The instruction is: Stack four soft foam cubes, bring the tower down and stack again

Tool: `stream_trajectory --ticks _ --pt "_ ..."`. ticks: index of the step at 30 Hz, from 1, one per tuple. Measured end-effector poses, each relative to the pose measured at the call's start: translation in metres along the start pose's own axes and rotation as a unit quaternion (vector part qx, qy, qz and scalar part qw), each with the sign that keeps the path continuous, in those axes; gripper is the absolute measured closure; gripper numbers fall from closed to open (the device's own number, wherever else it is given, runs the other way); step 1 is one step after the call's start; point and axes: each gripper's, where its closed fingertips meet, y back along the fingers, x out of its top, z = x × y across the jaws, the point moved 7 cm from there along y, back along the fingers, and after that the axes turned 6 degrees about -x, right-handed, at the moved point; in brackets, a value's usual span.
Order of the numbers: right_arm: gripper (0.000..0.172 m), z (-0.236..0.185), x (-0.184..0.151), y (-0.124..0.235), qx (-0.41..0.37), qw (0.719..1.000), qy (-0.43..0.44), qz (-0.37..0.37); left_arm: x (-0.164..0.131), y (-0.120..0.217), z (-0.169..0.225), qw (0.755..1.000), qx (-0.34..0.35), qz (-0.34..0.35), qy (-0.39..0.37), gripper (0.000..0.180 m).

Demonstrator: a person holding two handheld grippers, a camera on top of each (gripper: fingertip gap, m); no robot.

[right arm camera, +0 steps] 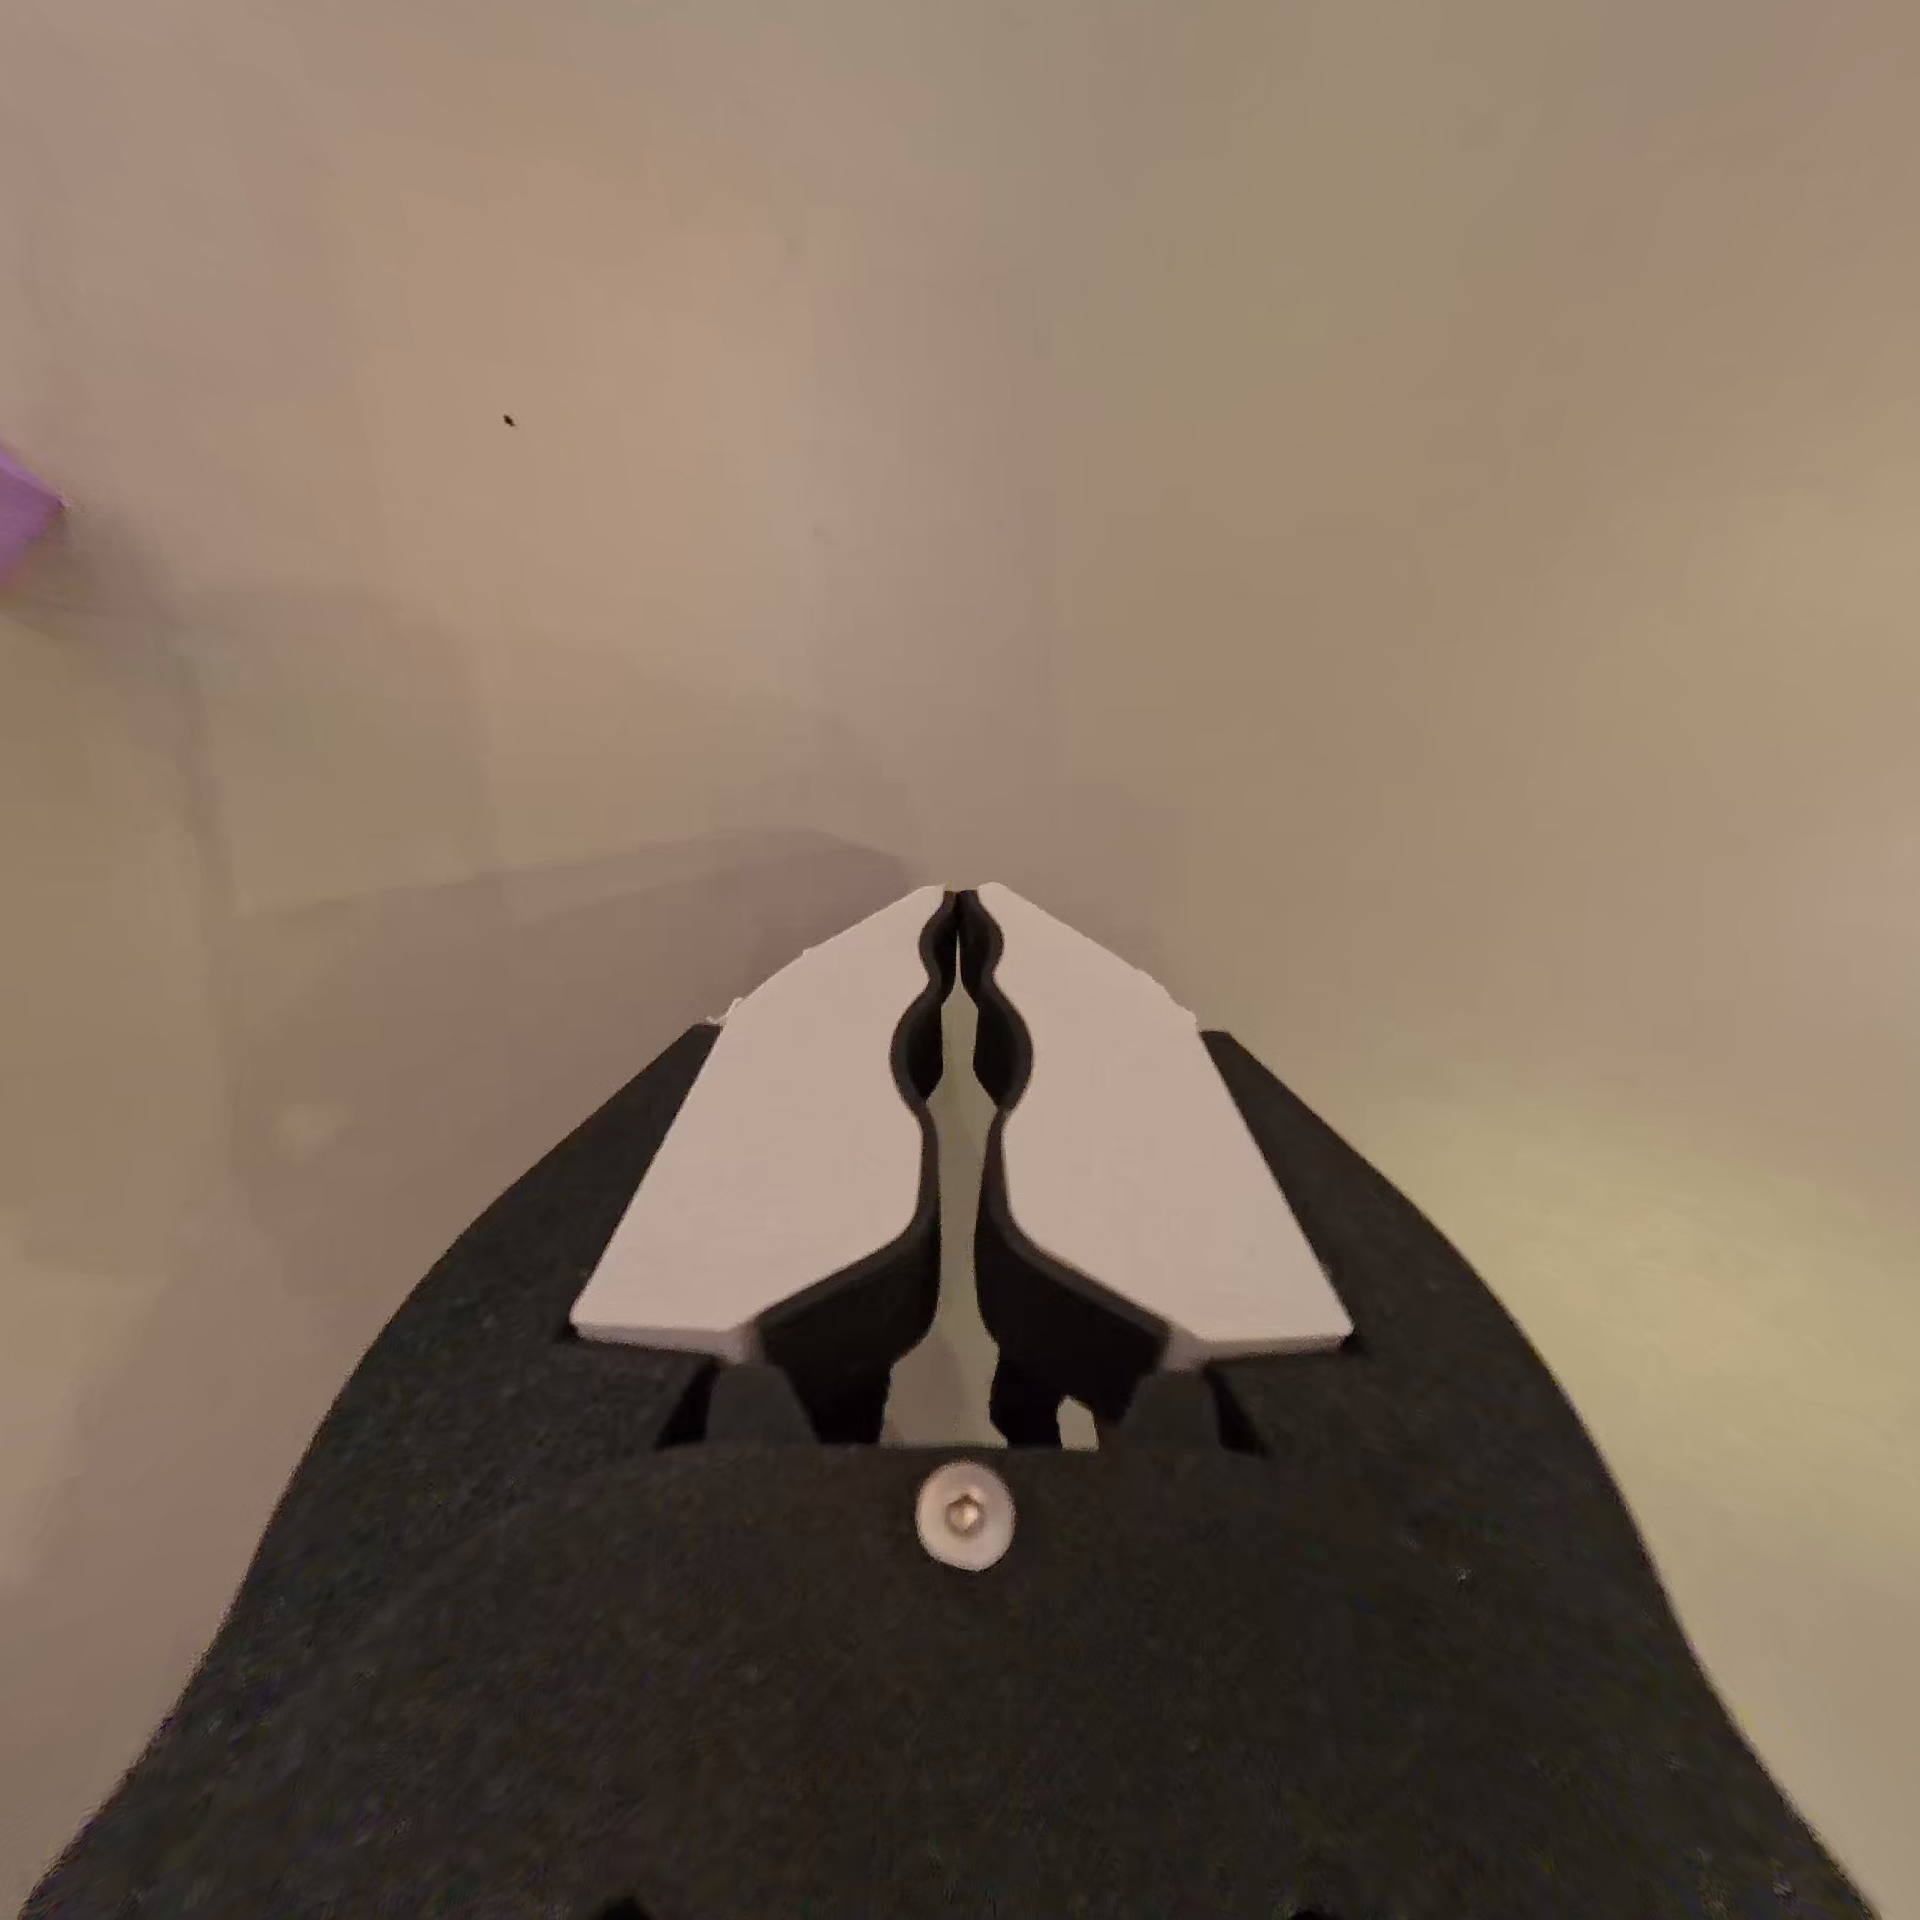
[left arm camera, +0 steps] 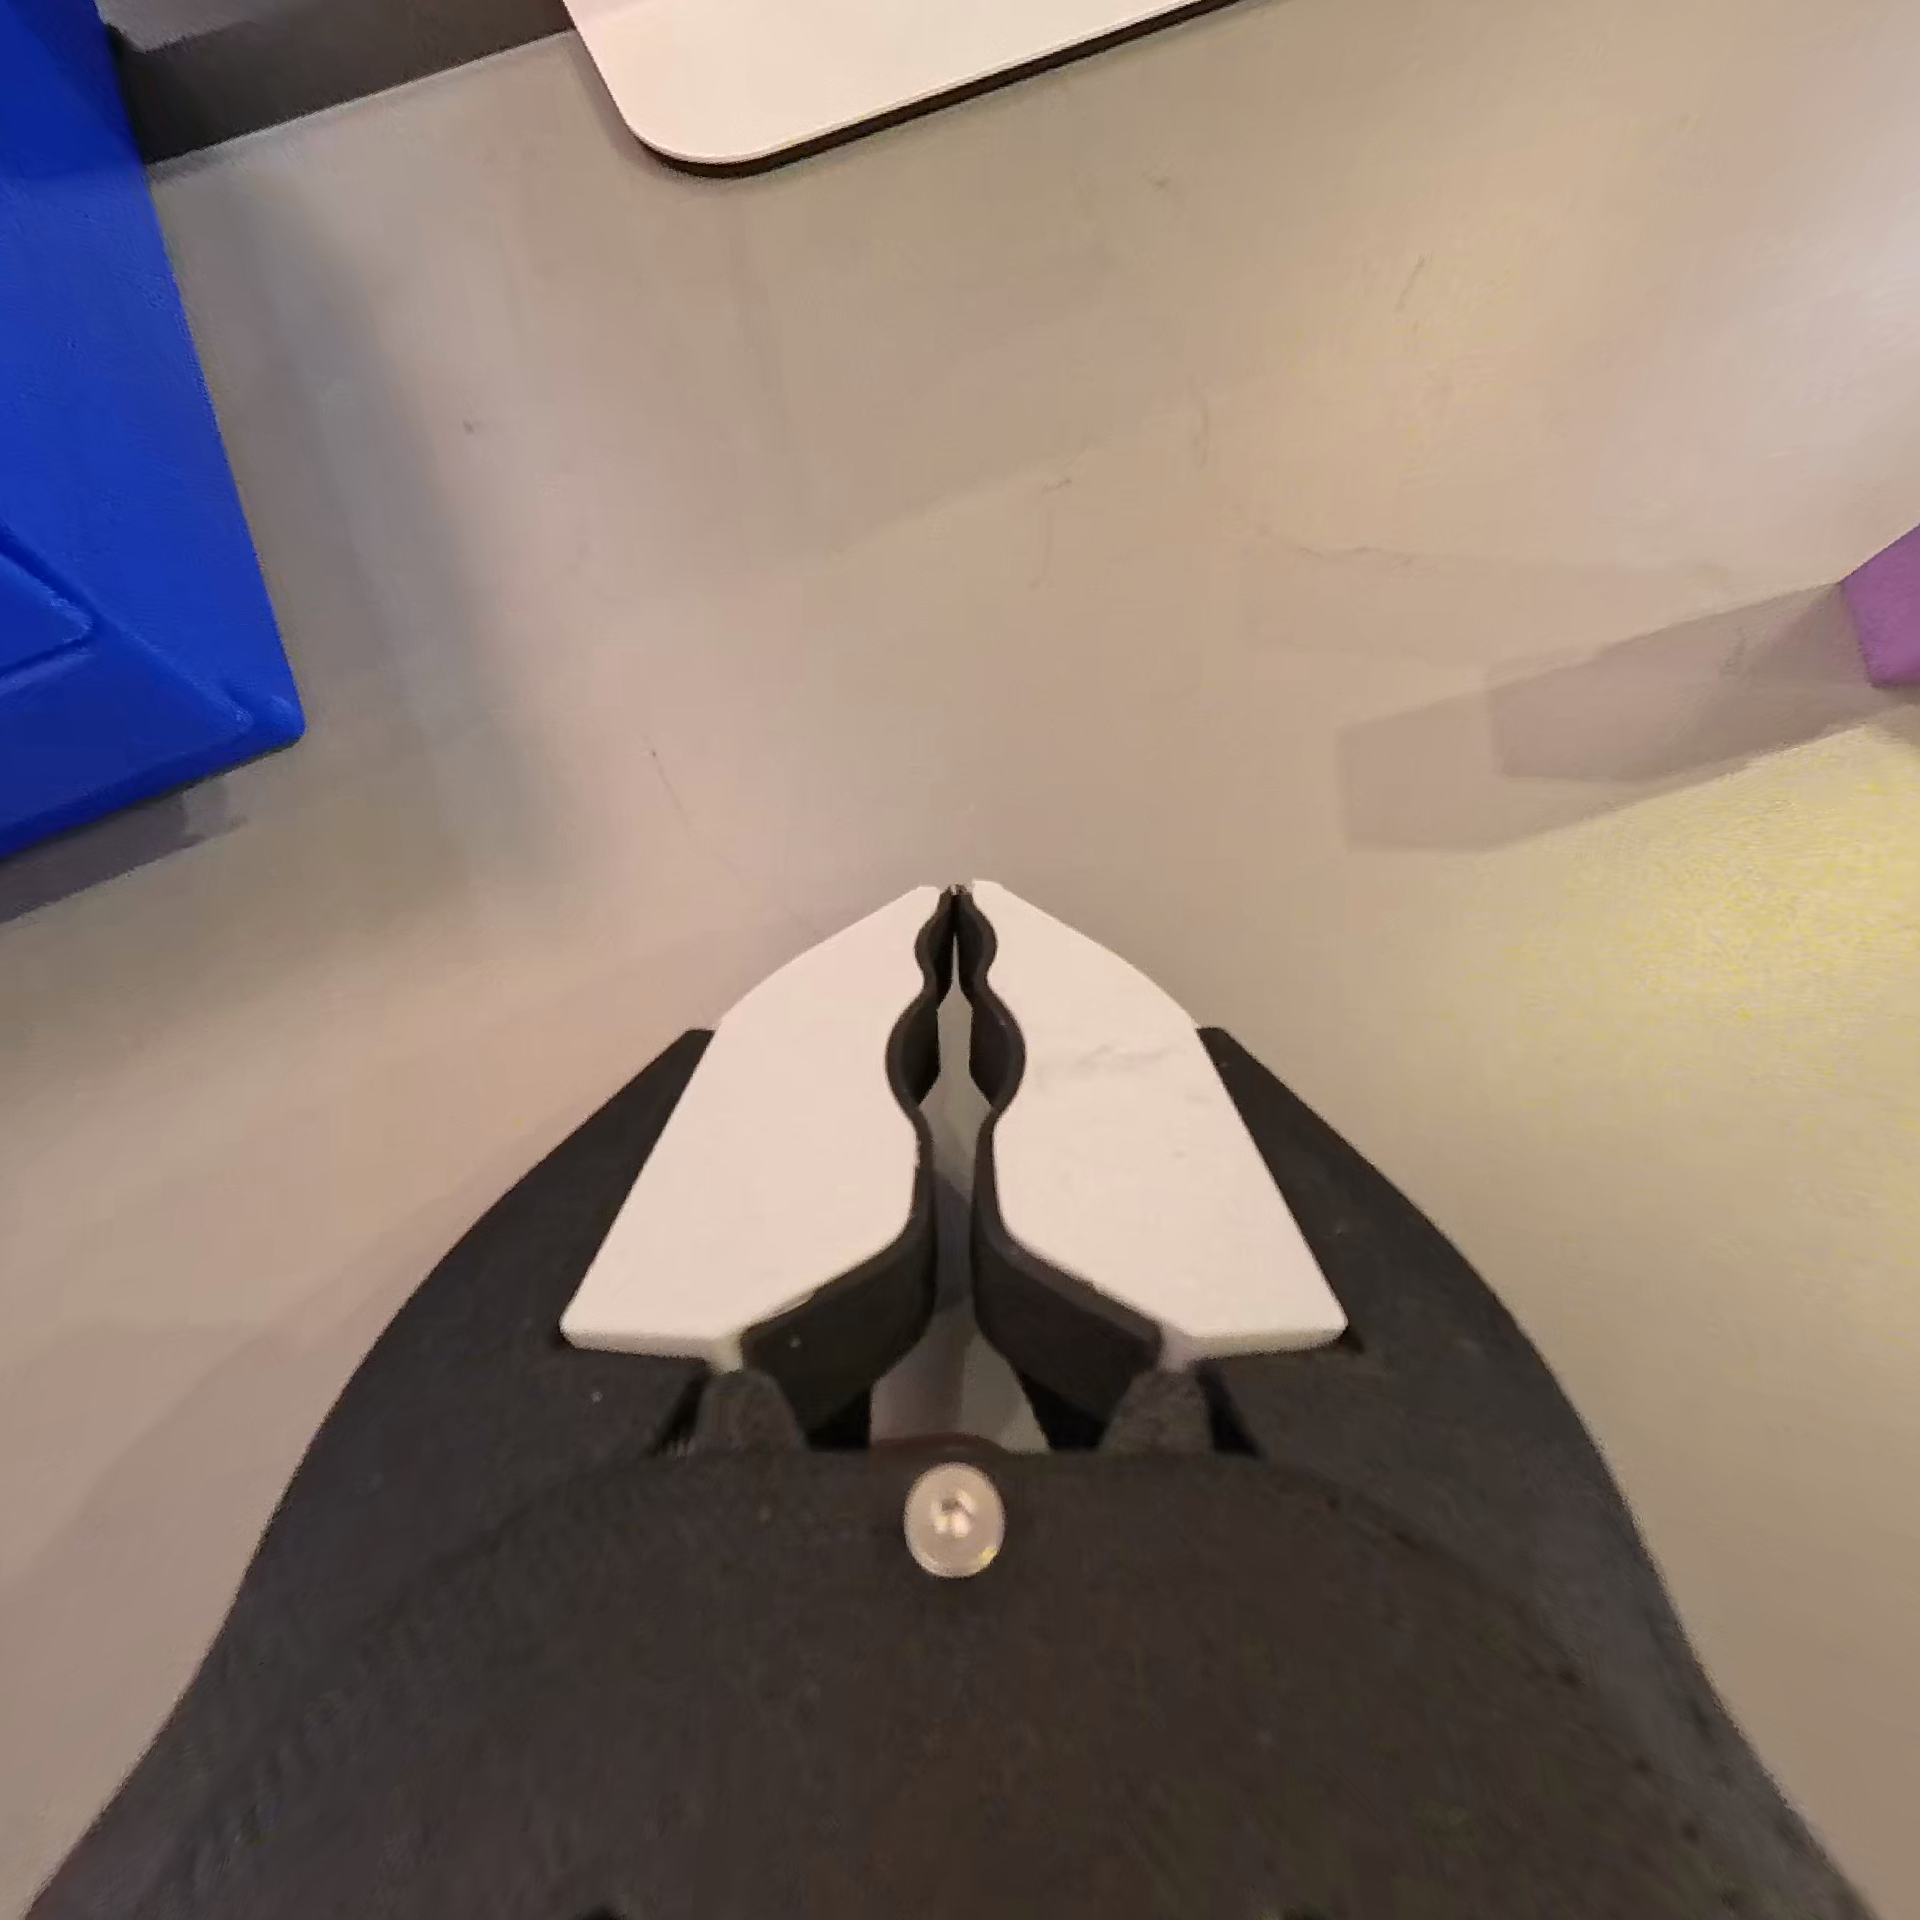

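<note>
My left gripper [left arm camera: 956, 896] is shut, its white fingers with black pads touching at the tips, nothing between them, above the pale table [left arm camera: 935, 520]. A blue foam cube [left arm camera: 104, 468] lies at the left edge of the left wrist view. A corner of a purple foam cube [left arm camera: 1886, 623] shows at the right edge. My right gripper [right arm camera: 958, 894] is shut too, with nothing between the pads, over bare table [right arm camera: 1143, 416]. A sliver of the purple cube [right arm camera: 23, 509] shows at the left edge of the right wrist view. The other cubes are out of view.
A white board with rounded corner and dark edge [left arm camera: 831, 73] lies on the table at the top of the left wrist view. A small dark speck [right arm camera: 508, 420] marks the table in the right wrist view. Left tips and right tips are each some 20 cm from the purple foam cube [left arm camera: 1886, 623].
</note>
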Motion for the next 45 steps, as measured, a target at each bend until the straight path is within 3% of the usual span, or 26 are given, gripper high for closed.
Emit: stream_trajectory --ticks 9,14,20,25,32,39,45 --pt "0.172 -0.015 0.007 -0.008 0.016 0.999 -0.017 -0.026 -0.007 0.013 -0.013 1.000 0.006 0.015 0.011 0.180" --pt "0.172 -0.045 0.030 -0.025 0.007 0.998 0.009 -0.058 -0.026 0.030 -0.047 0.997 0.070 -0.012 -0.005 0.180" --pt "0.172 -0.142 0.079 -0.039 0.069 0.993 0.062 -0.068 -0.031 0.046 -0.068 0.997 0.060 0.027 0.042 0.179" --pt "0.172 -0.219 0.116 -0.023 0.124 0.983 0.130 -0.028 -0.032 0.054 -0.077 0.995 0.049 0.058 0.066 0.179" --pt "0.172 -0.196 0.105 -0.020 0.133 0.984 0.117 -0.010 -0.034 0.064 -0.086 0.989 0.019 0.100 0.106 0.178" --pt "0.172 -0.162 0.090 -0.028 0.115 0.989 0.097 0.012 -0.033 0.060 -0.083 0.992 0.023 0.082 0.090 0.177" --pt "0.172 -0.174 0.097 -0.017 0.129 0.982 0.131 0.039 -0.033 0.056 -0.081 0.995 0.027 0.066 0.076 0.177"
